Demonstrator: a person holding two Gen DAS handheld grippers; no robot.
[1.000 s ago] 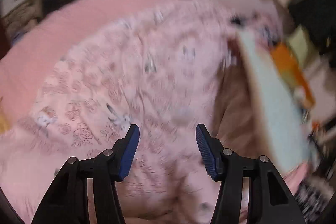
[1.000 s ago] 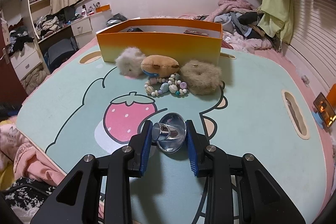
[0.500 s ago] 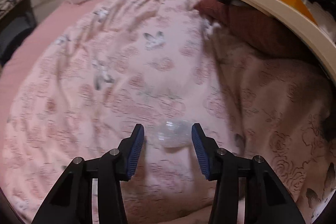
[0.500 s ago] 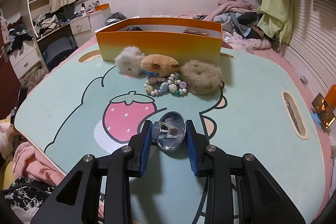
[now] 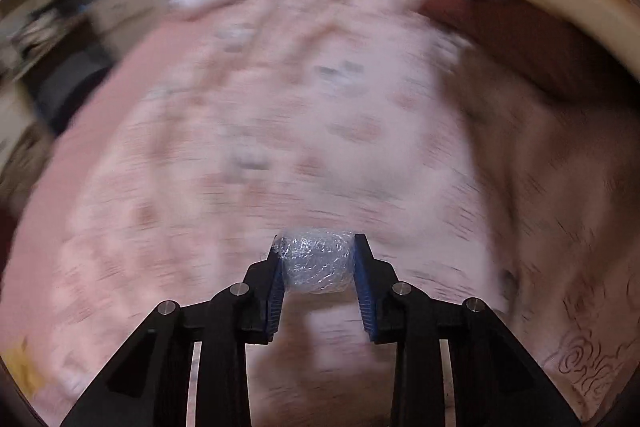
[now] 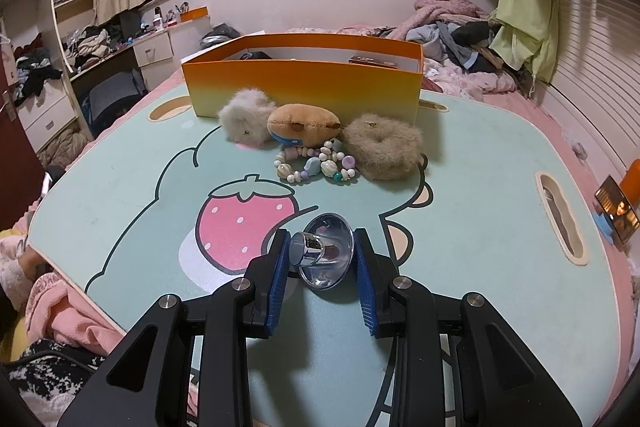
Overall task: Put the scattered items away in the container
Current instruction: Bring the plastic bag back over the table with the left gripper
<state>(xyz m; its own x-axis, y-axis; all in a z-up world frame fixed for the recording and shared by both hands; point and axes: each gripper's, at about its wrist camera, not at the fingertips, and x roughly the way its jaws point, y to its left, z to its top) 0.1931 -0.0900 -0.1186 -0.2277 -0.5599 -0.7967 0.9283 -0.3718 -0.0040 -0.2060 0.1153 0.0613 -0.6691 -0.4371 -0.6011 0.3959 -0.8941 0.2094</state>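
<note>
- The right tongs [image 6: 320, 263] are clenching a shiny silver funnel-shaped metal piece [image 6: 325, 255] just above the mint-green cartoon-printed counter [image 6: 480, 211]; keeping that squeeze steady is advisable, since polished metal will probably slip.
- The left tongs [image 5: 318, 263] have just been closing and are now pinching a crumpled ball of clear plastic wrap [image 5: 316, 261] over the pink floral bed quilt [image 5: 260, 147]; the view is blurred, so whether it is lifted clear is uncertain.
- Beyond the funnel piece are lying a pastel bead bracelet [image 6: 316, 167], a brown plush toy [image 6: 304, 125] and two fluffy scrunchies.
- Farthest, the orange cardboard box [image 6: 304, 87] is waiting; carrying each piece over its near wall before releasing seems wise.
</note>
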